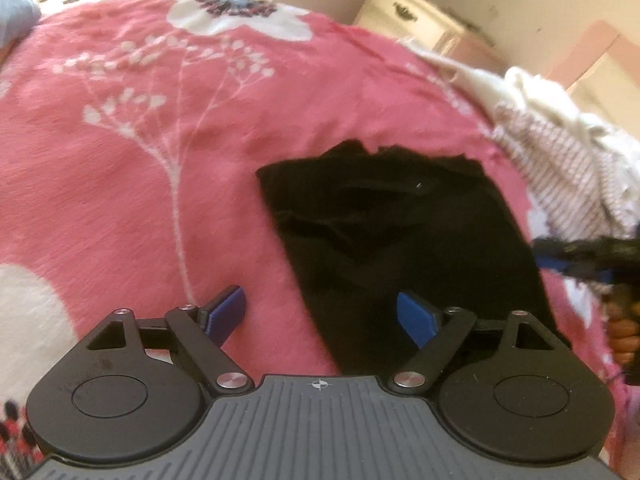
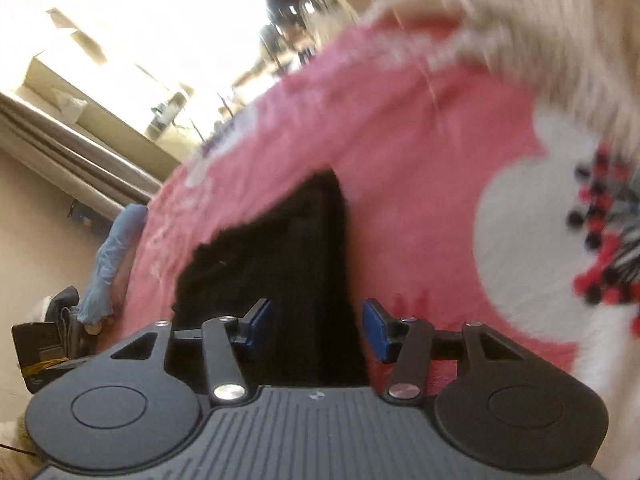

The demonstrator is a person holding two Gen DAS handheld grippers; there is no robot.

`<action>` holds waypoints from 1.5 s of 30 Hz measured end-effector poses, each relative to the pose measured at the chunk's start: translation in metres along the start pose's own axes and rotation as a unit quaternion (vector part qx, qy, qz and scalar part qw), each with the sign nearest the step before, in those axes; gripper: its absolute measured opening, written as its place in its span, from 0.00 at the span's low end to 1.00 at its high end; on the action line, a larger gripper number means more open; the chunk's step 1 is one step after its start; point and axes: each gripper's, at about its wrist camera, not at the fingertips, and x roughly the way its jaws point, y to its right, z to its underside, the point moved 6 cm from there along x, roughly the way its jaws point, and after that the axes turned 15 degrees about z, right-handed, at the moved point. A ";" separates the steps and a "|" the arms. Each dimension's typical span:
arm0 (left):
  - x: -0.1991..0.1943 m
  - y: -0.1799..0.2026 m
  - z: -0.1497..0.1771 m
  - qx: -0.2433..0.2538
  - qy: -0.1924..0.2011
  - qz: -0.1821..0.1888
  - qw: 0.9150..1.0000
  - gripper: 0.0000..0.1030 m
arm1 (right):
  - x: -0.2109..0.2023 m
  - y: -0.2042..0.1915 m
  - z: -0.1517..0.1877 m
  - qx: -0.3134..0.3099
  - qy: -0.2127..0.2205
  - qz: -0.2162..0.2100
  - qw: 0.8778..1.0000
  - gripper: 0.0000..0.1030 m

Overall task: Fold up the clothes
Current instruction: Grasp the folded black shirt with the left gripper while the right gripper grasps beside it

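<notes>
A black garment (image 1: 400, 220) lies folded into a rough rectangle on a pink flowered blanket (image 1: 140, 160). My left gripper (image 1: 320, 306) hovers over its near left corner with its blue pads wide apart and nothing between them. The right gripper (image 1: 568, 262) shows as a dark blur at the garment's right edge. In the right wrist view, my right gripper (image 2: 316, 316) stands partly open above the black garment (image 2: 280, 240). One pad is over the cloth and the other over the pink blanket (image 2: 400, 140), and neither pad presses on anything.
A heap of white and striped clothes (image 1: 560, 152) lies on the blanket's right side and blurs into the upper right (image 2: 520, 20). A white dresser (image 1: 408, 12) stands beyond the bed. A blue cloth (image 2: 112, 256) hangs at the bed's far edge.
</notes>
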 end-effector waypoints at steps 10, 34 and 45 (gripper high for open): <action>0.024 -0.007 -0.025 0.023 0.007 0.073 0.997 0.74 | 0.059 -0.016 -0.047 0.005 -0.028 -0.118 0.993 0.49; 0.007 0.007 -0.044 0.023 0.082 0.050 0.995 0.08 | 0.018 -0.059 -0.061 -0.078 0.063 -0.144 0.985 0.16; -0.109 0.056 -0.080 0.104 0.197 0.021 0.975 0.08 | -0.075 -0.149 -0.067 -0.123 0.175 -0.231 0.949 0.15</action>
